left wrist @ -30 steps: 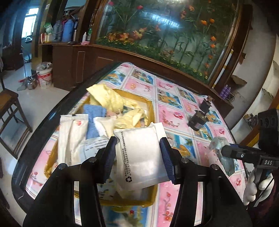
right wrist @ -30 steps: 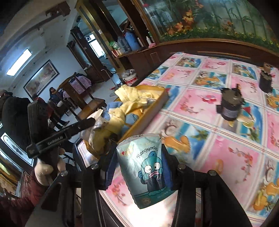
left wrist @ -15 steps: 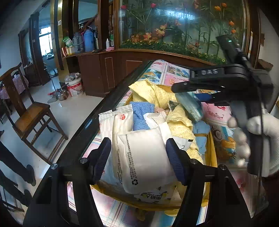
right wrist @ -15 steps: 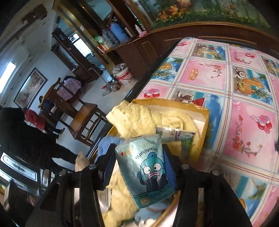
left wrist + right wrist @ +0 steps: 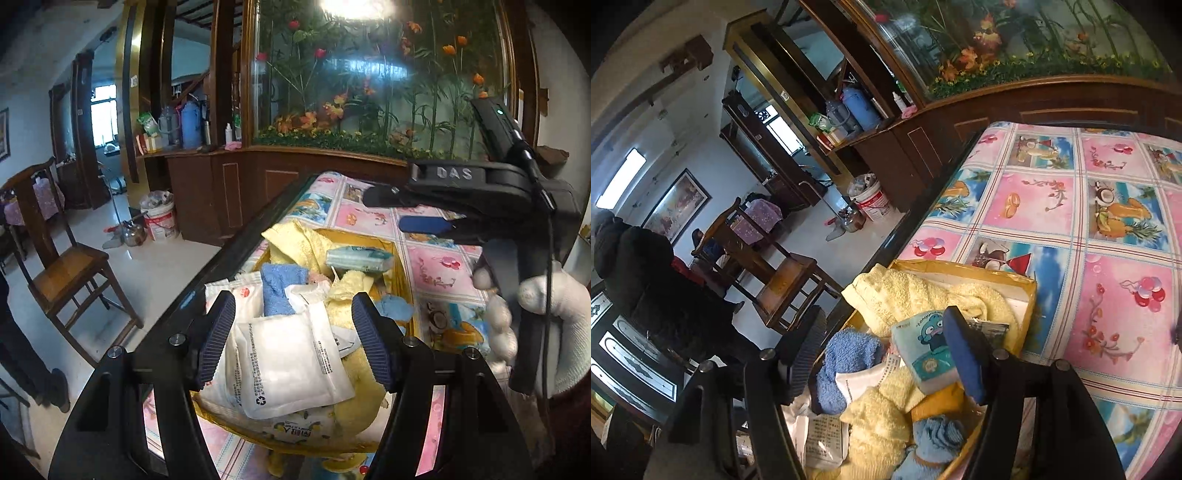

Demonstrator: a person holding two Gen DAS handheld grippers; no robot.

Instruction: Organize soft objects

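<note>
I'm holding both tongs over the yellow box (image 5: 400,280) on the worktop (image 5: 1071,221). Left tongs (image 5: 293,341): jaws apart, white pouch (image 5: 291,363) w/ recycling mark lying loose between. Right tongs (image 5: 882,354), "DAS" on body: jaws just opening; blue cartoon tissue pack (image 5: 925,354) resting on towels (image 5: 908,295), released.

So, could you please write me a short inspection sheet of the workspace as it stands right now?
Surface: table under a fruit-print tablecloth.
Job's things: yellow box piled with yellow towels, blue cloths, white packets; cartoon tissue pack lies on top.
Clutter: nothing seen on the cloth in view.
Grippers: left gripper open over the white packets; right gripper jaws just opening, tissue pack lying free between them.
Cables: thin cord along the right gripper's handle.
Surroundings: wooden chair, bucket, planted glass case, people standing.
</note>
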